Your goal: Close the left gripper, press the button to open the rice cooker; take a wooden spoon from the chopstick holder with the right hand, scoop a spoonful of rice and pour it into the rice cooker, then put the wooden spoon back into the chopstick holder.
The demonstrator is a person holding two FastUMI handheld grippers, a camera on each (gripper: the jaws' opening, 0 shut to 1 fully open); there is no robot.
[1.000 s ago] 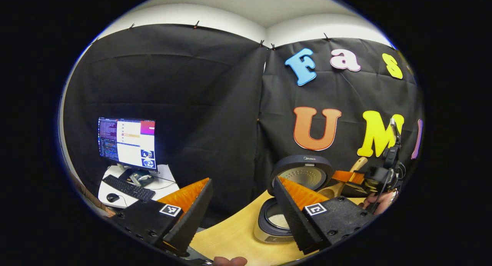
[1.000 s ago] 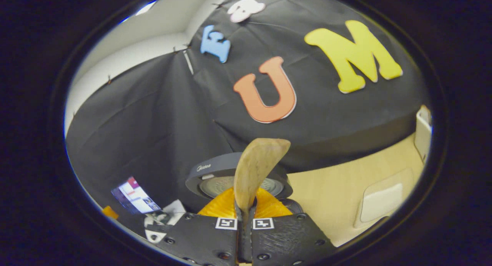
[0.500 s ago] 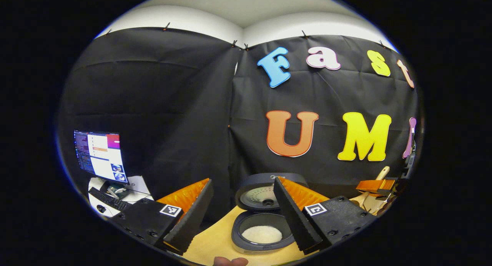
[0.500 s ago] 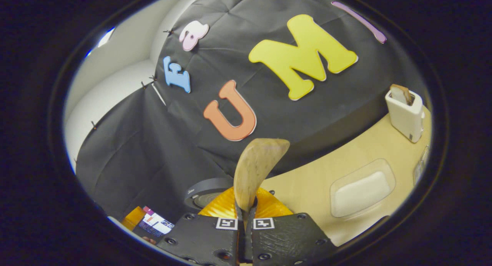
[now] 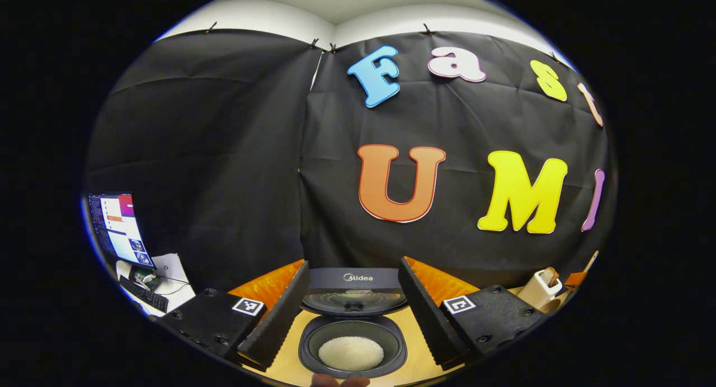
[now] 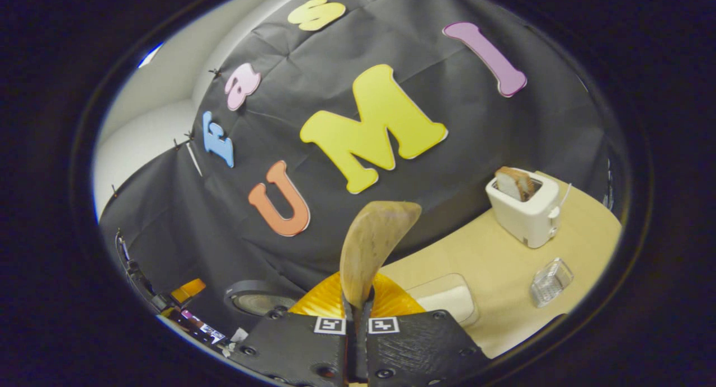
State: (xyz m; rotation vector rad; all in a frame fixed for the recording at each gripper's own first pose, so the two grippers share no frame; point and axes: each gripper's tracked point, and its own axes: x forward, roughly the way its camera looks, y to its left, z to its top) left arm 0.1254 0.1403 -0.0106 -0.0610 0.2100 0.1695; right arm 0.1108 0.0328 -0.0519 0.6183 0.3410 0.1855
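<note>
Pale wooden tabletop [image 6: 503, 264] fronts the black cloth wall. Left gripper [image 5: 353, 306] points level at the open dark rice cooker [image 5: 352, 336], white rice [image 5: 351, 352] inside, jaws spread wide. Right gripper [image 6: 358, 320] tilts upward, jaws pinching the wooden spoon [image 6: 372, 247]; white toaster [image 6: 526, 208] and clear plastic rice tray [image 6: 447, 297] sit beyond.

Matt wooden spoon [image 6: 372, 247], glossy rice cooker [image 5: 352, 325]
</note>
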